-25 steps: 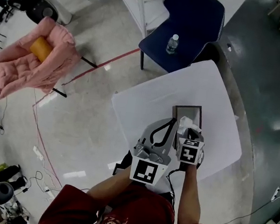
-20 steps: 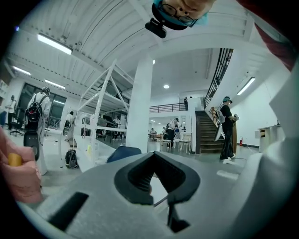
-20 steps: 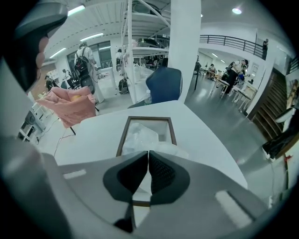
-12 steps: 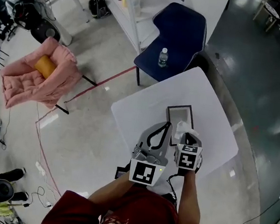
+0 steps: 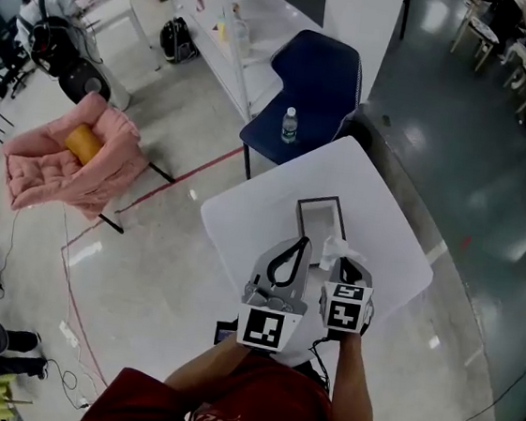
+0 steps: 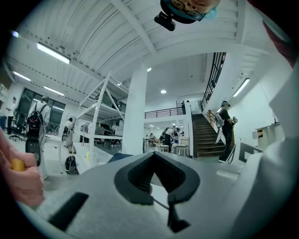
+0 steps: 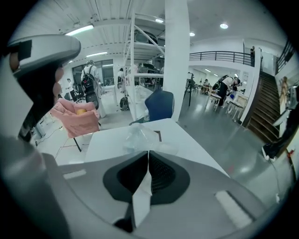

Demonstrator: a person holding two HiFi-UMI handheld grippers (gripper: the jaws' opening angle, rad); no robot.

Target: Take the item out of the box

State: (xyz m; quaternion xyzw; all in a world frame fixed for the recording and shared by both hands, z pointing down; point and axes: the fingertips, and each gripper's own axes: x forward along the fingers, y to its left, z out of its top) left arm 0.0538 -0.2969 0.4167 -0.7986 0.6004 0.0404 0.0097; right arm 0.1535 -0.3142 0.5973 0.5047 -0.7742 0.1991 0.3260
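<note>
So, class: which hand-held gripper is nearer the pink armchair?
Left. The left hand-held gripper sits on the side toward the pink armchair; the right hand-held gripper, shut on a clear plastic bag, is beyond it, farther from the armchair.

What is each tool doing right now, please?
Left tool: closed, empty.
Right tool: closed on the clear plastic bag.

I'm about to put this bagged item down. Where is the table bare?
Bare table left of the box and to its right, up to the far corner. Crowded at the near edge: the left gripper and the right gripper, shut on the clear bag.
</note>
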